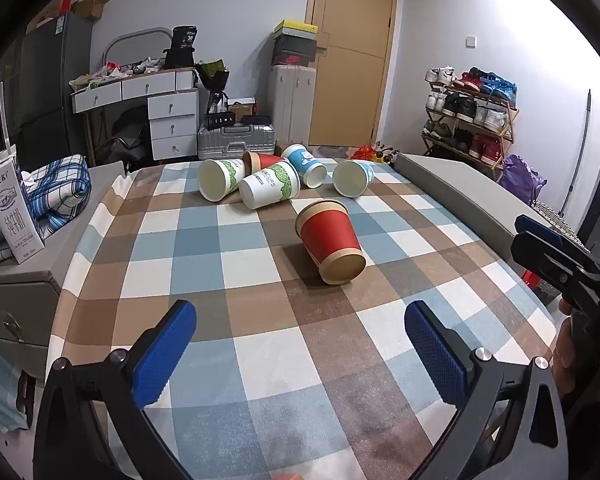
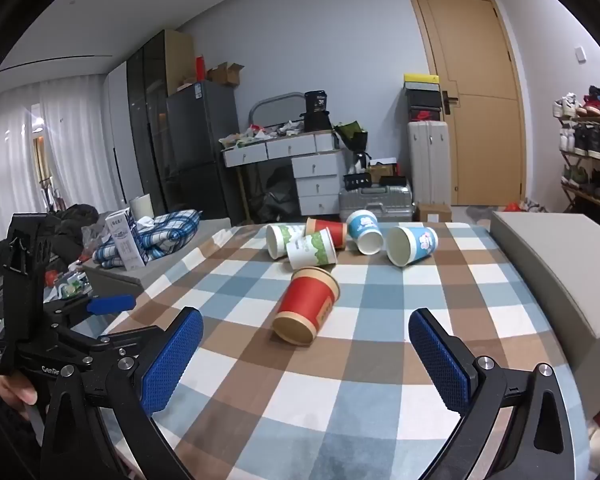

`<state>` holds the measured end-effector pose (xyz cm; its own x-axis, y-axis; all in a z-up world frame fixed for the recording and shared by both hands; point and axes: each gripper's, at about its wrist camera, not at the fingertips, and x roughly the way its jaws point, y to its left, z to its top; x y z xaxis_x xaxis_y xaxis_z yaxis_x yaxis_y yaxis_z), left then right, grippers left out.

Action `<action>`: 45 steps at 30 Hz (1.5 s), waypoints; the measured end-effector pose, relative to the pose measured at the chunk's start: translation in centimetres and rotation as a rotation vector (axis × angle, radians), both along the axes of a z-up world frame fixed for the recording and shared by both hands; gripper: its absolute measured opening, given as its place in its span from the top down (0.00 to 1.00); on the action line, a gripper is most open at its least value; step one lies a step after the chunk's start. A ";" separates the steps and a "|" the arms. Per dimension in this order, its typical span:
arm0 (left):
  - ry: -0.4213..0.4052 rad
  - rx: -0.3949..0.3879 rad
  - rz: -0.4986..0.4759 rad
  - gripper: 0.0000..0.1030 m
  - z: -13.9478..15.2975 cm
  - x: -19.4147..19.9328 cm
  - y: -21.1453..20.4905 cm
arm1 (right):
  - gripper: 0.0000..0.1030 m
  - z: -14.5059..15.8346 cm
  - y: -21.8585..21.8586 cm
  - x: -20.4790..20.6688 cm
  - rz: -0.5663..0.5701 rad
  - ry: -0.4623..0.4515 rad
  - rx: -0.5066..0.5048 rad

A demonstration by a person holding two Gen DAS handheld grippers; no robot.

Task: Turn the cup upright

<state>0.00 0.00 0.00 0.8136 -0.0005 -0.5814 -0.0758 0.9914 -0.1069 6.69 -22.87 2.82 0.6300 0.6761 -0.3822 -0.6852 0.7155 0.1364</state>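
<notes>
A red paper cup (image 1: 330, 242) lies on its side on the checked tablecloth (image 1: 260, 340), its base toward me; it also shows in the right wrist view (image 2: 308, 306). Behind it lie several more tipped cups: two green-and-white cups (image 1: 270, 190), a second red cup (image 1: 264, 160) and two blue cups (image 1: 352, 178). My left gripper (image 1: 300, 322) is open and empty, short of the red cup. My right gripper (image 2: 306, 334) is open and empty, also just short of it. The right gripper shows at the right edge of the left wrist view (image 1: 540, 248).
A milk carton (image 1: 12, 208) and a folded plaid cloth (image 1: 56, 188) sit on the grey surface to the left. A grey box (image 2: 560, 272) runs along the table's right side. Drawers, suitcases and a shoe rack (image 1: 472, 120) stand behind.
</notes>
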 end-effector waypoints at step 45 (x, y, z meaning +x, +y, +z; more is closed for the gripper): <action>-0.001 -0.031 0.010 0.02 0.2 0.0 0.8 | 0.00 0.1 -0.2 -0.2 0.006 0.002 0.024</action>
<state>0.04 0.75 0.20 0.8143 -0.0105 -0.5804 -0.0852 0.9868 -0.1375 6.51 -23.03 2.97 0.6254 0.6885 -0.3673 -0.6889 0.7082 0.1545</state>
